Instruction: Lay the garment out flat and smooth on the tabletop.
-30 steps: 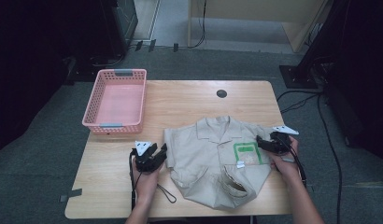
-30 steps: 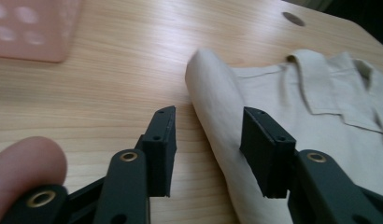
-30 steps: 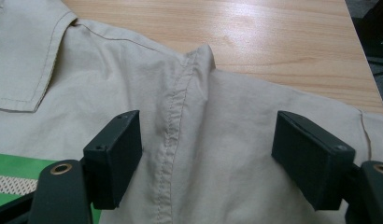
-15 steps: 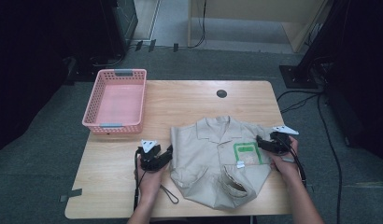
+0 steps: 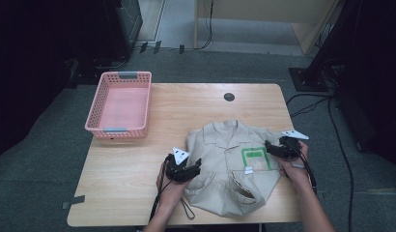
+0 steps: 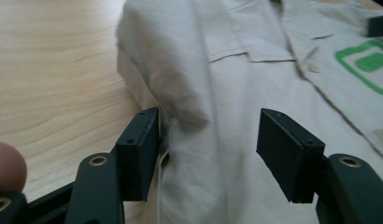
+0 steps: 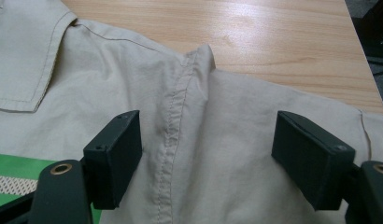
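Khaki shirt (image 5: 232,166) mid-fold on the table (image 5: 138,183) — both claws stood open.
Left claw (image 6: 208,154), jaws just widening astride the folded sleeve; right claw (image 7: 208,154) over the shoulder seam — next, pinching cloth.

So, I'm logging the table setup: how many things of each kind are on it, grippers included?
Shirt: 1
Basket: 1
Grippers, left and right: 2
Total: 4
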